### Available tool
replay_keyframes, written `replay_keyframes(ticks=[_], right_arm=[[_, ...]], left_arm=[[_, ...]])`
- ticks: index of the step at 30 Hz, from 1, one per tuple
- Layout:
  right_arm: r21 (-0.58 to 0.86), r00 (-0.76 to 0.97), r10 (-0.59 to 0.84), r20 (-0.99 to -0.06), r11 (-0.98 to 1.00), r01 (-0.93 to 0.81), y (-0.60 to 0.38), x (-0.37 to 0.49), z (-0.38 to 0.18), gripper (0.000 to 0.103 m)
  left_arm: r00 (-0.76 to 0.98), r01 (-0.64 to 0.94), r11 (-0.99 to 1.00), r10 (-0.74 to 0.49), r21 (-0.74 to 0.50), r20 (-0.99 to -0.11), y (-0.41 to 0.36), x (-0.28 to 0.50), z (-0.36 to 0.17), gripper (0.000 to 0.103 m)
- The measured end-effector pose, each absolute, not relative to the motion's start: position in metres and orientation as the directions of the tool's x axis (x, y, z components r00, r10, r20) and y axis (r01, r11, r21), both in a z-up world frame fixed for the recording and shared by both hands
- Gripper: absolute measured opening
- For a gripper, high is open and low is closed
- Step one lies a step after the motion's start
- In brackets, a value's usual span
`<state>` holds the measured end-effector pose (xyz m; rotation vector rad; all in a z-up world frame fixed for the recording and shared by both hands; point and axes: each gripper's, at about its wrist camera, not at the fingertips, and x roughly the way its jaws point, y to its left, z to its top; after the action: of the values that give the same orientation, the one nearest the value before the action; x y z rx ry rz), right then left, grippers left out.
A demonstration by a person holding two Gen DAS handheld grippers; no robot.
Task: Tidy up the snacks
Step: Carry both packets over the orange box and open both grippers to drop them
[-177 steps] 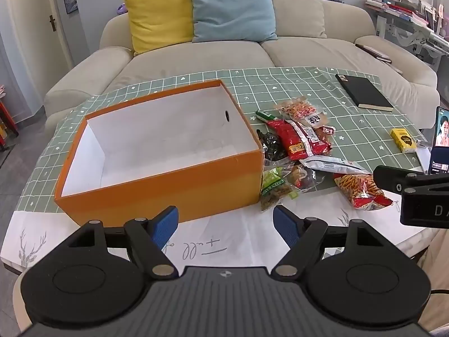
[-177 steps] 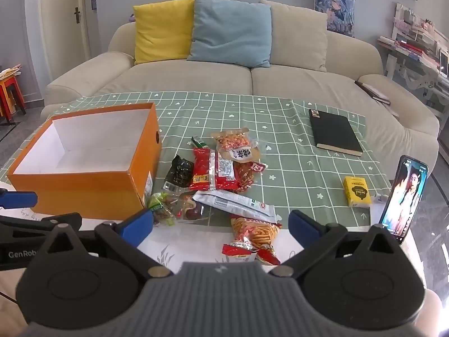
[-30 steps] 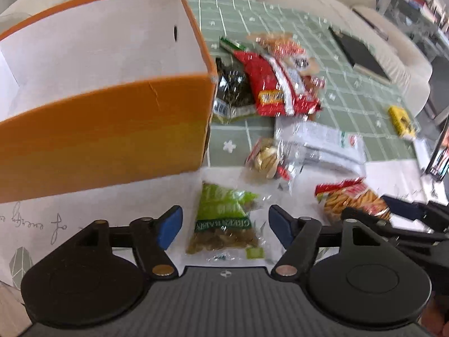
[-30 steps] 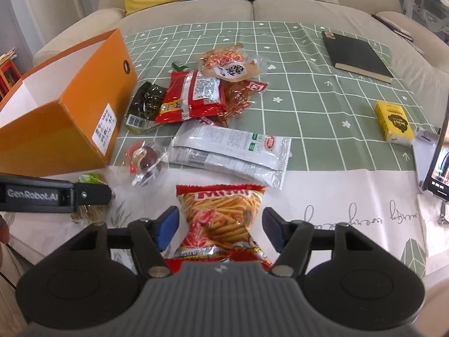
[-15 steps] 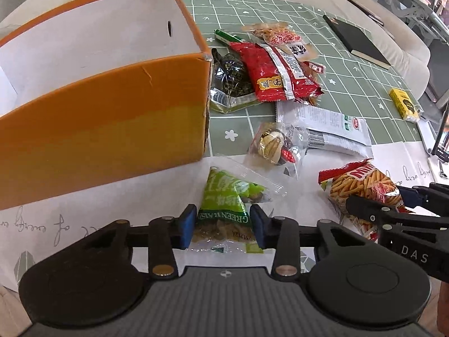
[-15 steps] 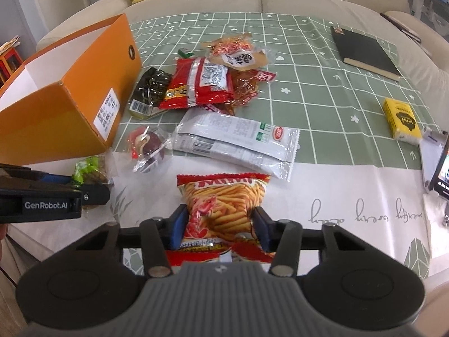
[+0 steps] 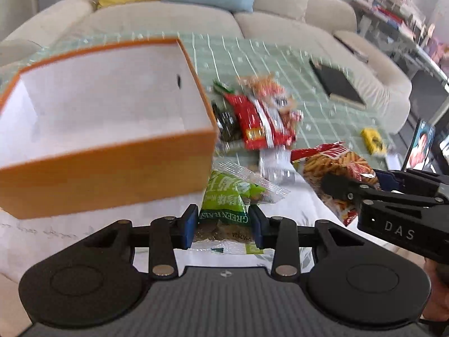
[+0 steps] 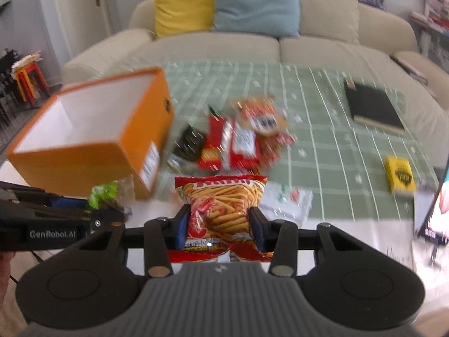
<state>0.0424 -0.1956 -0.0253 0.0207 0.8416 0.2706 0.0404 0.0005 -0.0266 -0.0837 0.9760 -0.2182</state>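
My left gripper (image 7: 223, 231) is shut on a green raisin packet (image 7: 227, 196) and holds it above the table, just right of the open orange box (image 7: 106, 165). My right gripper (image 8: 220, 229) is shut on a red bag of shrimp sticks (image 8: 221, 199), also lifted. The bag shows in the left wrist view (image 7: 336, 168), the green packet in the right wrist view (image 8: 102, 192). The orange box (image 8: 84, 163), white inside, holds nothing that I can see. More snack packets (image 8: 238, 137) lie in a pile right of the box (image 7: 261, 118).
A white wrapper (image 8: 286, 199) lies on the table beyond the bag. A black notebook (image 8: 373, 109), a yellow pack (image 8: 400, 174) and a standing phone (image 7: 421, 144) are on the right. A sofa with cushions (image 8: 252, 2) is behind the table.
Both grippers have risen off the table with their packets and tilted up toward the box. The scene is blurred by the motion.
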Motion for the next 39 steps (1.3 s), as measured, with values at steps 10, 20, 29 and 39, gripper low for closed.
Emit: replay_keyframes(ticks=[10,20,29,39], right_arm=[[0.267,0.601,0.446,-0.663,0.891,-0.367,-0.138,0.091,0.043,0.042],[0.293,0.474,0.524,-0.708,0.828,-0.478,-0.032,0.155,0.038,0.043],[0.304,0.336,0.479,-0.811,0.836,-0.456,0.016,0.203,-0.019,0.043],[0.311,0.219,0.44,-0.871,0.838,-0.447,0.04,0.214,-0.06,0.043]], left_arm=[[0.651,0.041,0.991,-0.124,-0.128,-0.749,0.079,0.059,0.045,0.043],[0.535,-0.03,0.999,-0.003,-0.023,-0.845,0.147,0.117,0.034,0.043],[0.366,0.038,0.996,0.059,0.078,-0.929,0.16,0.15,-0.016,0.043],[0.264,0.08,0.984,0.13,0.156,-0.956,0.16,0.159,-0.045,0.044]])
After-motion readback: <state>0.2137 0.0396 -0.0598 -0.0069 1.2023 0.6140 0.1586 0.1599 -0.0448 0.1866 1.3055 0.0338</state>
